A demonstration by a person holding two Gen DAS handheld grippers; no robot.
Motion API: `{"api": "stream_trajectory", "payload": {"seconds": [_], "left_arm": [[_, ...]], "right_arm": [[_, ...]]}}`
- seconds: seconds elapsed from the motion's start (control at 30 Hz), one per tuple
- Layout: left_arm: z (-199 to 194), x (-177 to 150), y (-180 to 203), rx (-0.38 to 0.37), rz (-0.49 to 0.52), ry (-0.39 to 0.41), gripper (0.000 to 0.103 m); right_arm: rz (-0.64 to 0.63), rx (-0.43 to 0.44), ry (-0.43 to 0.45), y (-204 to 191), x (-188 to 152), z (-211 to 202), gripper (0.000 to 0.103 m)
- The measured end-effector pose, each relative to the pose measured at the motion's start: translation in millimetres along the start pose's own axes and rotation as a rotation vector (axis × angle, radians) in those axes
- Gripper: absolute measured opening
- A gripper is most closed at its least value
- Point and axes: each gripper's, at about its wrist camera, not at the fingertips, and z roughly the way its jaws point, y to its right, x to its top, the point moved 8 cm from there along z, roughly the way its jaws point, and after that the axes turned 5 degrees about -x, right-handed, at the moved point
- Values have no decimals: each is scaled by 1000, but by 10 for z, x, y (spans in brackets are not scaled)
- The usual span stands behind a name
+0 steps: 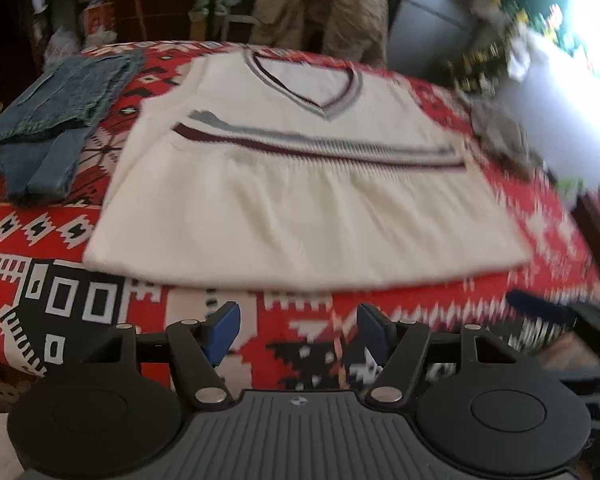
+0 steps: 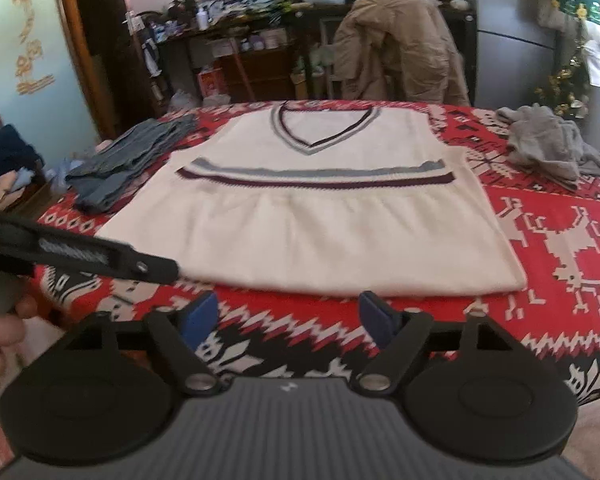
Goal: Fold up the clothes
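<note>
Red patterned tablecloth, white vest flat, denim left, grey cloth right

White vest flat on patterned bench. Right claw open, empty, near its hem. Denim left, grey garment right.

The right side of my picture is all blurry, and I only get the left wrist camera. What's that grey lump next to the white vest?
Observer: The right wrist view shows it sharply. It's a crumpled grey garment on the tablecloth, apart from the white vest.
Operator: Is my right gripper holding anything?
Observer: No. The right gripper is open and empty, just short of the vest's hem.
Operator: Any pictures on the cloth over there?
Observer: Yes, white reindeer are woven in beside the vest.
</note>
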Motion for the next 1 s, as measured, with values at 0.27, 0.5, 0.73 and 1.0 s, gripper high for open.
{"api": "stream_trajectory", "payload": {"seconds": [0.27,0.5,0.73,1.0], "left_arm": [[6,-101,34,59,56,39,72],[-30,-46,4,85,43,123,76],[34,-28,70,167,134,159,85],[-15,26,6,292,113,251,100]], "right_arm": [[-11,-23,12,-28,-33,-17,102],[137,-44,158,128,35,-71,102],[227,-52,220,451,87,4,102],[183,-199,198,470,54,100,102]]}}
